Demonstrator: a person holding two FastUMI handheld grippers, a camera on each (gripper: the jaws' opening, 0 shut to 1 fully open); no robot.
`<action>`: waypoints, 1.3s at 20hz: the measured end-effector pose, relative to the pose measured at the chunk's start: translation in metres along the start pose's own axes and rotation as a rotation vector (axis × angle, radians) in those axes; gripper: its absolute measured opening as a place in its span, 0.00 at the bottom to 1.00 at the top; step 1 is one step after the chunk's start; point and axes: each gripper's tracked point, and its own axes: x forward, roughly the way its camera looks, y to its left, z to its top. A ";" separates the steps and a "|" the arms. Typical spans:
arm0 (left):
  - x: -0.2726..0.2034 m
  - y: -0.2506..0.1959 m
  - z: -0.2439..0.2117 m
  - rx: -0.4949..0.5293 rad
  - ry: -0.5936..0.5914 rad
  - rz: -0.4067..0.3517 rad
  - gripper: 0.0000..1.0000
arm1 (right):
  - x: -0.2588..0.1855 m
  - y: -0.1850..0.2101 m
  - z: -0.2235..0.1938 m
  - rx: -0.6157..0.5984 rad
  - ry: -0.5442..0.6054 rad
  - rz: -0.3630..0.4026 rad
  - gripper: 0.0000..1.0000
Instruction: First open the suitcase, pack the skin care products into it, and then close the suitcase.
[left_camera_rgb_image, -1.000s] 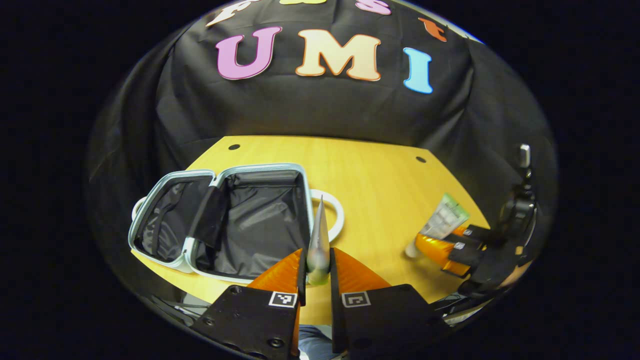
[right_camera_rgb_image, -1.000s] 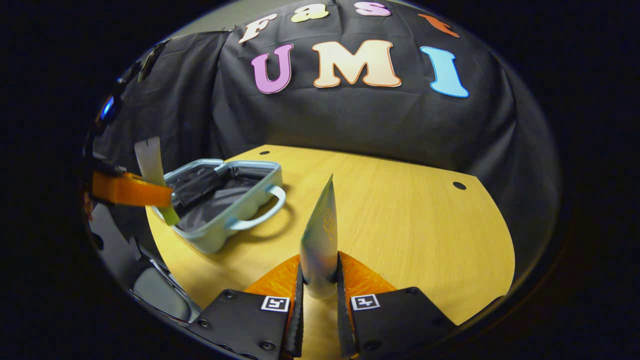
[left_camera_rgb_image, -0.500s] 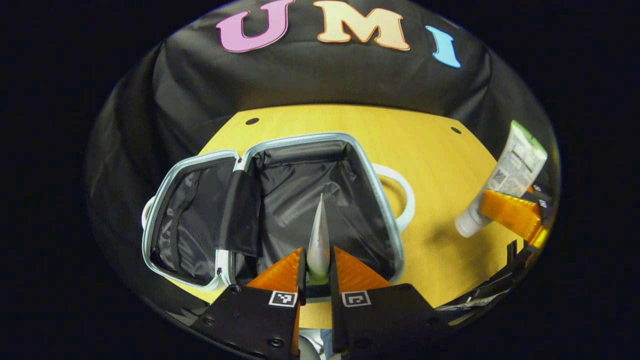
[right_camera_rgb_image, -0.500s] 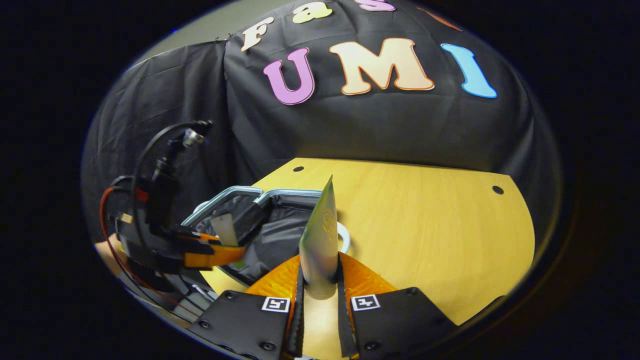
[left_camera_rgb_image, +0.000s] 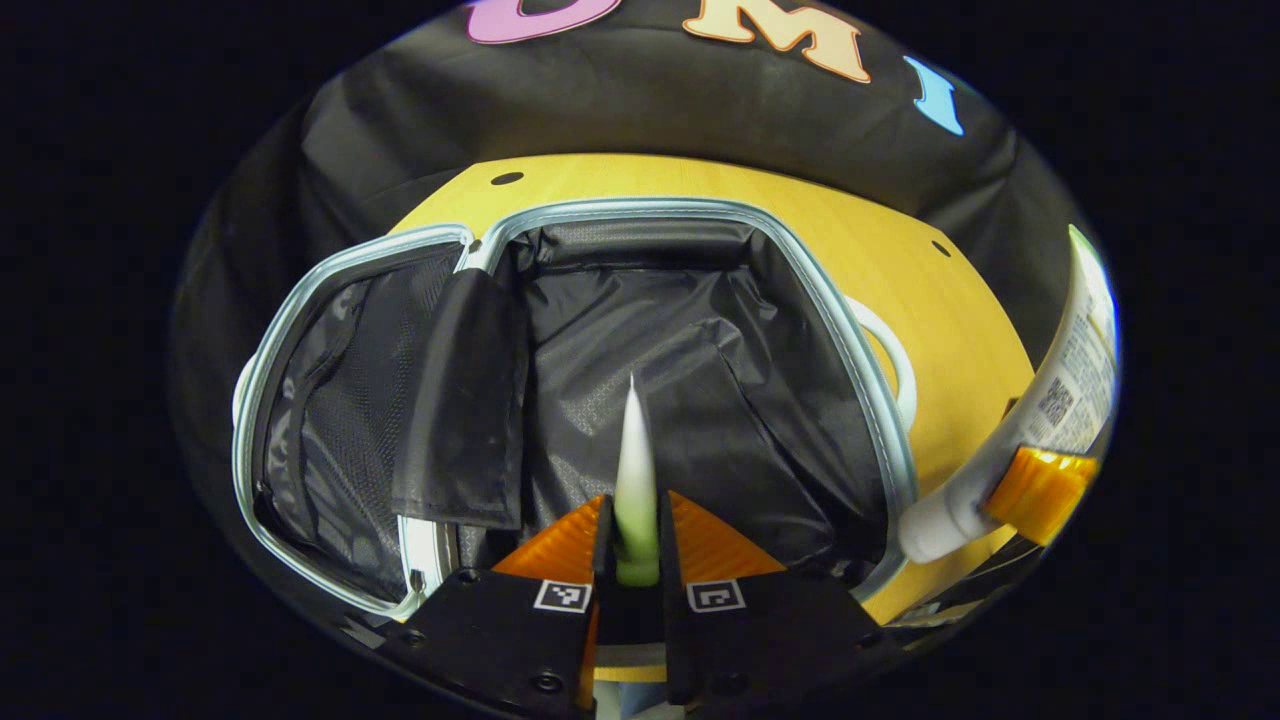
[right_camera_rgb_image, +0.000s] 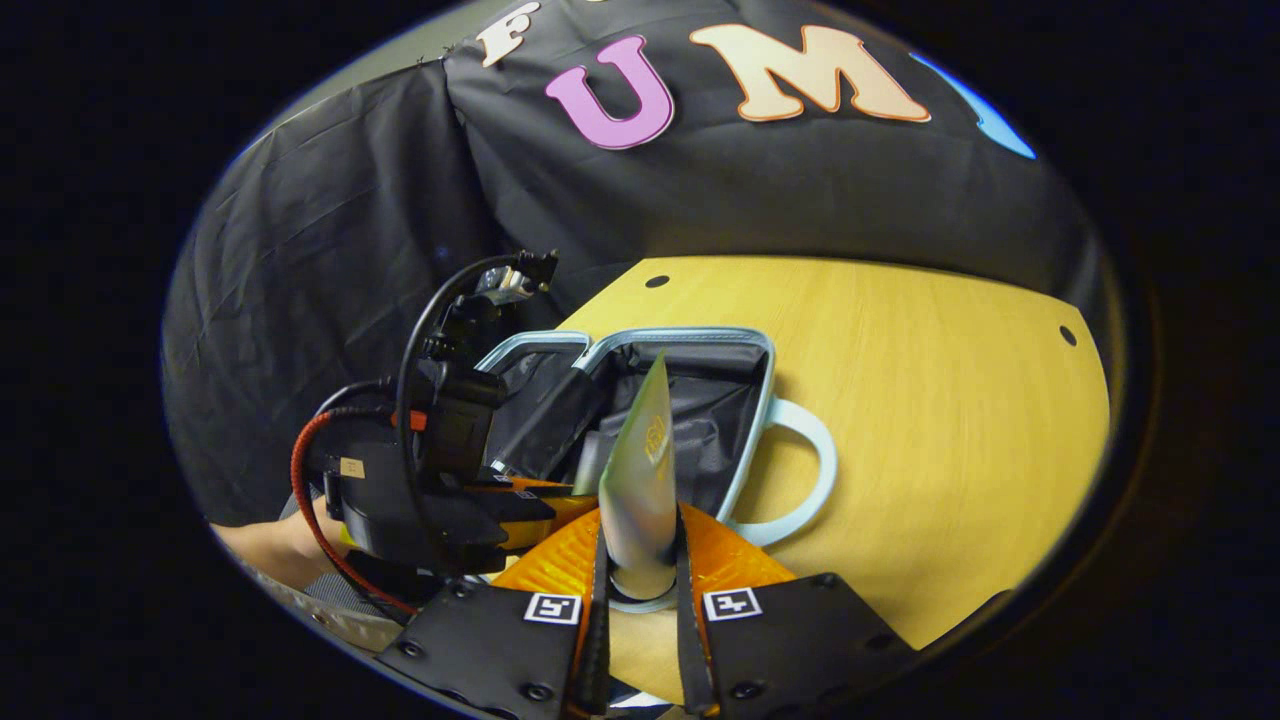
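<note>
Packing step: both grippers carry tubes over the open suitcase (left_camera_rgb_image: 880, 440).
Left gripper (left_camera_rgb_image: 636, 560) clenches a green-white tube (left_camera_rgb_image: 635, 470) above the lining at 12 o'clock; right gripper (right_camera_rgb_image: 640, 580) grips its tube (right_camera_rgb_image: 640, 470); next, lower and release.

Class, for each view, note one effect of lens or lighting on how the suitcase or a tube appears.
Left gripper view: the fisheye bows the suitcase rim outward, and the held tube looks soft, too close to focus. Right gripper view: the handle casts a faint shadow on the table.

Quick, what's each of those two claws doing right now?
Left gripper: shut on a tube, above the open suitcase.
Right gripper: shut on another tube.
</note>
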 end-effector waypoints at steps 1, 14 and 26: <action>0.002 -0.001 0.001 0.003 -0.002 -0.020 0.15 | 0.006 0.000 -0.002 0.003 0.016 -0.008 0.30; -0.036 0.019 0.067 0.062 -0.232 -0.100 0.77 | 0.066 -0.002 -0.037 0.053 0.151 -0.130 0.31; -0.079 0.182 0.098 -0.105 -0.358 0.137 0.93 | 0.051 0.001 0.048 0.053 -0.150 -0.140 0.98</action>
